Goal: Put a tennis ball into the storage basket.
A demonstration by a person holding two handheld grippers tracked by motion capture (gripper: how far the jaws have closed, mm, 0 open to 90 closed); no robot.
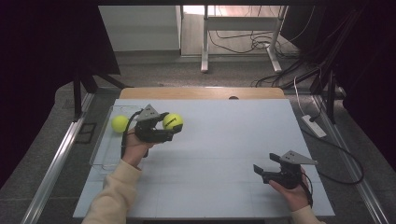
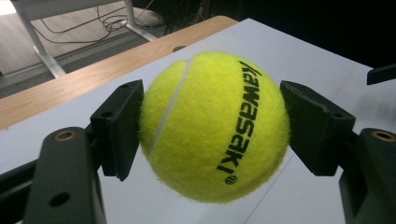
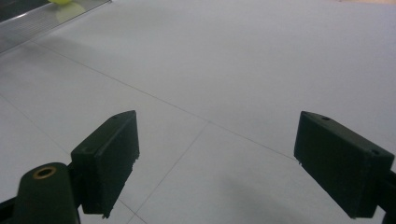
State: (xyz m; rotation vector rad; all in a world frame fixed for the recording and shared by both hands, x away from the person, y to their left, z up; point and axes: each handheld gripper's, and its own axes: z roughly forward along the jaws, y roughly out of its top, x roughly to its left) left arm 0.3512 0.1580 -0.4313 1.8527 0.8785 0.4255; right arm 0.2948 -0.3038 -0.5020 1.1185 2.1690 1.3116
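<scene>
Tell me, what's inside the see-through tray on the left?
One yellow tennis ball sits inside the clear tray. The left gripper, holding another ball, and the person's hand cover part of the tray's near right edge.

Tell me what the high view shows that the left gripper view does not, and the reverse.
Only the high view: a second tennis ball lying in the clear tray at the table's left edge, and the right tongs, open and holding nothing. Only the left gripper view: the black word "Kawasaki" printed on the held ball, and the pads pressing its sides. Both: the left tongs shut on a yellow tennis ball above the pale table.
</scene>
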